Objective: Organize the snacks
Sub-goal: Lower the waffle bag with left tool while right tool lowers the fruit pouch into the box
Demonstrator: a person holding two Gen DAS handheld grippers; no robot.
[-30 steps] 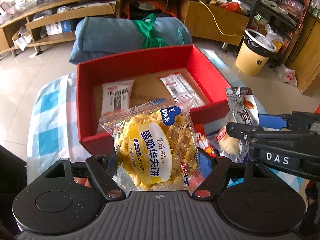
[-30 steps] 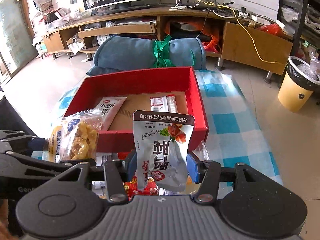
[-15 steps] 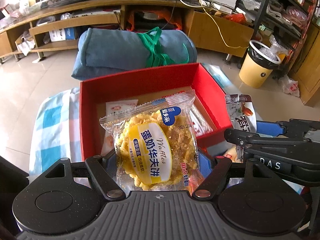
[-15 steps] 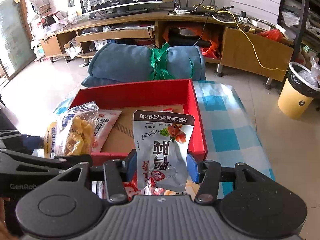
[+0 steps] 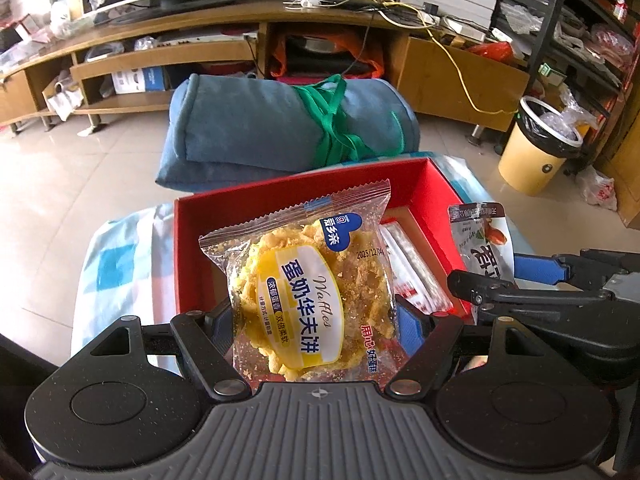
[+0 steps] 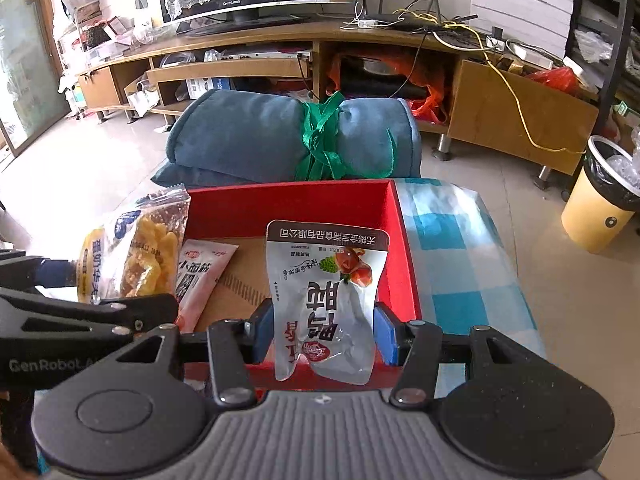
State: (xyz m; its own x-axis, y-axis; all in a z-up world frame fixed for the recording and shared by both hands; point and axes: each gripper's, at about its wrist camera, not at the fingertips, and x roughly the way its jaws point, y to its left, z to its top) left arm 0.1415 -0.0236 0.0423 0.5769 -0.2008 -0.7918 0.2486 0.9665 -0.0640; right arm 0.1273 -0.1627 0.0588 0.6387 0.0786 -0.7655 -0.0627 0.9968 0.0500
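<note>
Our left gripper (image 5: 316, 320) is clamped on a clear waffle packet (image 5: 308, 292), its blue pads pressed against both lower edges, the packet standing upright with its yellow label facing us. Over on the other side, our right gripper (image 6: 325, 330) is closed tight on a silver pouch (image 6: 326, 300), held upright too, its print upside down to the camera. From the left wrist view we catch that same silver pouch (image 5: 482, 240) poking up beside the right tool's black arm, and from the right wrist view the waffle packet (image 6: 132, 248) shows at the left, above the left tool's arm.

Both packets hang over the near part of a red box (image 6: 288, 210), which has a brown cardboard floor. Inside it, a pink-and-white sachet (image 6: 200, 276) lies at the left, and a long red-and-white strip pack (image 5: 412, 272) lies toward the right wall. The box sits on a blue-and-white checked cloth (image 6: 464, 264).

Just beyond the box, a rolled blue blanket (image 6: 248, 140) tied with a green strap (image 6: 320, 140). Farther back, a long wooden TV stand (image 6: 248, 40), and off right on the floor, a yellow bin (image 6: 600, 208) with a black liner.
</note>
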